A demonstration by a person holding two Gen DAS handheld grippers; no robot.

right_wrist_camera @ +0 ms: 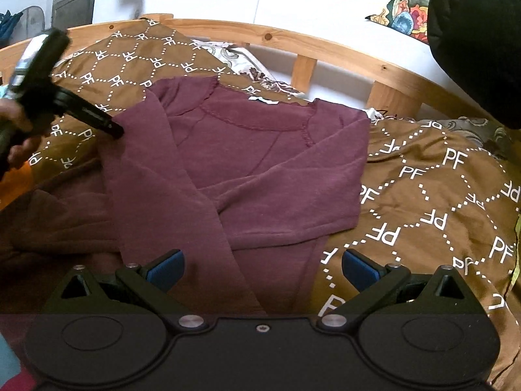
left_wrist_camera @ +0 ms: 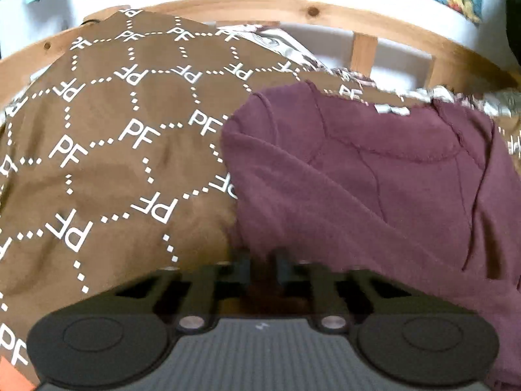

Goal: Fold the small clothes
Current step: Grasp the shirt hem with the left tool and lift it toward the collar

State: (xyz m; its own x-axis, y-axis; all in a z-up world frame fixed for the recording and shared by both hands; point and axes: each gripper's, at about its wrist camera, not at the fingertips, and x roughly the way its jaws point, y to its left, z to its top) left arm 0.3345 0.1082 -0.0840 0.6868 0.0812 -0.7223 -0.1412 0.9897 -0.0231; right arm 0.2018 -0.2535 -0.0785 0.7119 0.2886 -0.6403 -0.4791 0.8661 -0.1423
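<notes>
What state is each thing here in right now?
Shirt: lying flat on the blanket, both sleeves folded across the front.
Left gripper: shut on the shirt's edge.
Right gripper: open, above the shirt's hem.
Blanket: spread over the bed, rumpled.

We find the small top (right_wrist_camera: 260, 169) lying on the blanket (right_wrist_camera: 439, 202) that covers the bed, its neckline toward the wooden headboard rail (right_wrist_camera: 325, 45) at the far edge. Both sleeves lie folded across its front. Our left gripper (right_wrist_camera: 117, 130) meets the top's left edge at the shoulder fold; our right gripper (right_wrist_camera: 262, 268) sits at the near edge, over the hem, jaws apart.
</notes>
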